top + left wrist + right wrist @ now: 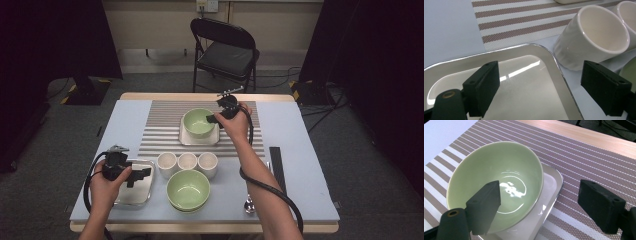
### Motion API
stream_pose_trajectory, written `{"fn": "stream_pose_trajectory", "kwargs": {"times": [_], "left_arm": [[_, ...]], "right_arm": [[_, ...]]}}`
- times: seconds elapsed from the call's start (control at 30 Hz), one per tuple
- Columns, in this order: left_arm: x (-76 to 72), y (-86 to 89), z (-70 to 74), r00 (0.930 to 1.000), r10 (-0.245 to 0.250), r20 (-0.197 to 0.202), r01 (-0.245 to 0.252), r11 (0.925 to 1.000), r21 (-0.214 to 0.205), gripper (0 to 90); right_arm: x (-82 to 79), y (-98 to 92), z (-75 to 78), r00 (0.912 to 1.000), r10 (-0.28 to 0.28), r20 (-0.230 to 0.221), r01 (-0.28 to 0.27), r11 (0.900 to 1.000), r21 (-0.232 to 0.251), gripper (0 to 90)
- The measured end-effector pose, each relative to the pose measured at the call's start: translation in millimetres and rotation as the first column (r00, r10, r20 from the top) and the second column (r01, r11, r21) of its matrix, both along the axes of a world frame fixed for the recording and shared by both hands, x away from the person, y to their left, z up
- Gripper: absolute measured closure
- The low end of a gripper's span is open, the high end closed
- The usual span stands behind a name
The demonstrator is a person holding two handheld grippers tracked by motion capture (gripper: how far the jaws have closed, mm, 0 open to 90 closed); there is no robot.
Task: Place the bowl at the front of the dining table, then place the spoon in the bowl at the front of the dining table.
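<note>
The green bowl (496,182) sits on a small tray (554,187) on the striped mat (584,157), bare mat all round it. My right gripper (216,118) hangs at its right rim, spread, one jaw over the bowl's inside and the other outside, pinching nothing; the near rim is hidden behind that jaw. My left gripper (142,175), also spread, hovers over an empty steel tray (529,82) beside a cup (594,37).

No readable text, labels, brands or numbers on anything in view.
</note>
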State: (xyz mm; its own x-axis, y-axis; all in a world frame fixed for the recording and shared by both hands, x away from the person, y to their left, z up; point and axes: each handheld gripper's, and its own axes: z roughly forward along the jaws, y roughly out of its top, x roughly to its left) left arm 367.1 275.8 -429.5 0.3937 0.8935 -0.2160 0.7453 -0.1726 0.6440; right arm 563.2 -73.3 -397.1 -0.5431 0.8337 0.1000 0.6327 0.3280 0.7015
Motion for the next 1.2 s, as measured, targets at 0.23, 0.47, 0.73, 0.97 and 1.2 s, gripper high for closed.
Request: {"fn": "stream_pose_trajectory", "kwargs": {"times": [0.23, 0.47, 0.73, 0.97, 1.2], "left_arm": [[0.9, -1.9, 0.5, 1.0000, -0.007, -0.003, 0.007, 1.0000, 0.001, 15.4], [0.8, -3.2, 0.3, 1.0000, -0.005, -0.003, 0.005, 1.0000, 0.001, 15.4], [0.7, -5.4, 0.3, 0.9999, -0.010, -0.002, 0.010, 0.9999, 0.008, 15.3], [0.6, -5.8, 0.7, 1.0000, -0.009, -0.001, 0.009, 1.0000, 0.002, 15.3], [0.6, -5.7, 1.3, 0.9999, -0.011, -0.002, 0.011, 0.9999, 0.000, 15.3]], "right_arm": [[-3.0, -3.3, 3.6, 0.9999, 0.012, 0.005, -0.012, 0.9999, 0.003, 17.5], [-4.8, -8.7, 6.5, 0.9999, 0.013, 0.002, -0.013, 0.9999, 0.005, 17.5], [-8.0, -10.7, 8.4, 0.9997, 0.023, 0.011, -0.023, 0.9997, 0.005, 17.6], [-10.9, -13.2, 8.3, 0.9992, 0.039, 0.012, -0.039, 0.9992, 0.004, 17.5], [-15.7, -16.1, 5.3, 0.9987, 0.051, 0.006, -0.051, 0.9987, 0.000, 17.9]]}}
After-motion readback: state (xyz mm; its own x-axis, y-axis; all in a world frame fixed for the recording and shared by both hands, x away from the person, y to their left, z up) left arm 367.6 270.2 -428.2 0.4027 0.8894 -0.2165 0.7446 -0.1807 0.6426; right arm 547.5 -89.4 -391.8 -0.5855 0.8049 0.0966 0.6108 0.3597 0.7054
